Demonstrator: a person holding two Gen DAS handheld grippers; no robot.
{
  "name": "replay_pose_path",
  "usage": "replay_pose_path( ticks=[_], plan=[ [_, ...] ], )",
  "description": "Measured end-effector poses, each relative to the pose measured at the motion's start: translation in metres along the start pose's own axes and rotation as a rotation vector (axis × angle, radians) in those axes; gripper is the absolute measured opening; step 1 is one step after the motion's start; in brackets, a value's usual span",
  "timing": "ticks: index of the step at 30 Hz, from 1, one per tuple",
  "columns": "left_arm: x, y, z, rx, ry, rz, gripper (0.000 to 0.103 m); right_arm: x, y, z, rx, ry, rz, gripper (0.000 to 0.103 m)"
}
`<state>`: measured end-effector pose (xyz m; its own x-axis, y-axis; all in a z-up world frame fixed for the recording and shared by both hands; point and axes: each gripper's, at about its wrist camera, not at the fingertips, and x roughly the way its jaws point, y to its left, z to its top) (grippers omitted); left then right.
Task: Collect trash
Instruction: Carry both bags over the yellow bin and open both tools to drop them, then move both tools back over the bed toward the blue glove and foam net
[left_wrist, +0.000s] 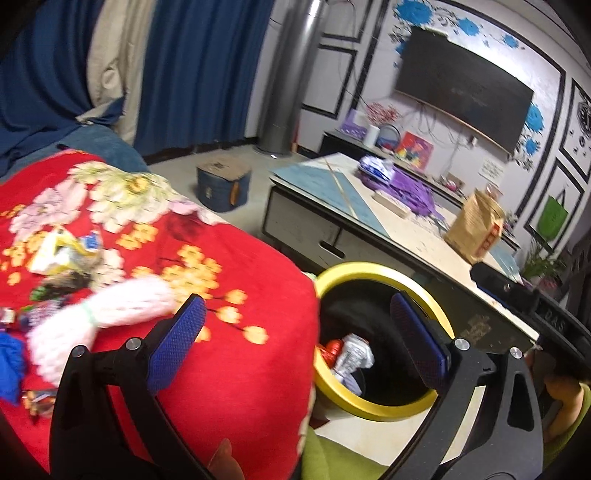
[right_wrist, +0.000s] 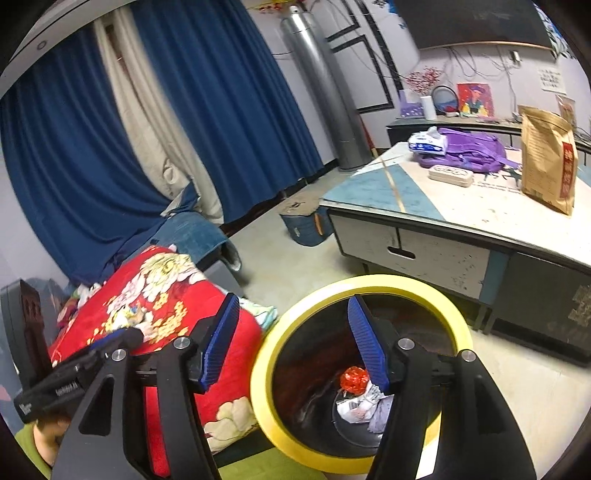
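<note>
A yellow-rimmed bin (left_wrist: 369, 267) (right_wrist: 388, 282) stands on the floor beside a red flowered blanket (left_wrist: 240, 369) (right_wrist: 166, 291). At its bottom lie a red crumpled wrapper (right_wrist: 354, 380) (left_wrist: 332, 349) and white wrappers (right_wrist: 354, 406) (left_wrist: 354, 356). My left gripper (left_wrist: 297, 299) is open and empty, straddling the blanket's edge and the bin. My right gripper (right_wrist: 292, 299) is open and empty above the bin's left rim. More trash lies on the blanket: a yellow-white packet (left_wrist: 62, 251), dark wrappers (left_wrist: 59, 284), and a blurred pink fluffy thing (left_wrist: 103, 314).
A low coffee table (left_wrist: 413, 236) (right_wrist: 461, 210) stands behind the bin, bearing a brown paper bag (right_wrist: 548, 162), a purple bag (right_wrist: 472, 147) and a tissue pack (right_wrist: 426, 142). A blue box (left_wrist: 221, 186) sits on the floor near blue curtains (right_wrist: 229, 110).
</note>
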<state>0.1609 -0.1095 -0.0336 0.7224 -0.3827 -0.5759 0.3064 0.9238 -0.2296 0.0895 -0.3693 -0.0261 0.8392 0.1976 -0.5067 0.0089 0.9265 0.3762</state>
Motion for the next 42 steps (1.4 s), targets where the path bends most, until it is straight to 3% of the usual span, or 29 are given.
replay_pose_path(
  ticks=[9,24,42],
  plan=[
    [-0.041,0.037,0.010,-0.051,-0.103,0.106,0.092,0.002,0.041,-0.004,-0.073,0.019,0.066,0.063],
    [-0.088,0.086,0.010,-0.125,-0.179,0.201,0.092,0.010,0.112,-0.006,-0.186,0.042,0.197,0.067],
    [-0.126,0.139,-0.005,-0.139,-0.151,0.317,0.092,0.045,0.188,-0.020,-0.285,0.110,0.286,0.072]
  ],
)
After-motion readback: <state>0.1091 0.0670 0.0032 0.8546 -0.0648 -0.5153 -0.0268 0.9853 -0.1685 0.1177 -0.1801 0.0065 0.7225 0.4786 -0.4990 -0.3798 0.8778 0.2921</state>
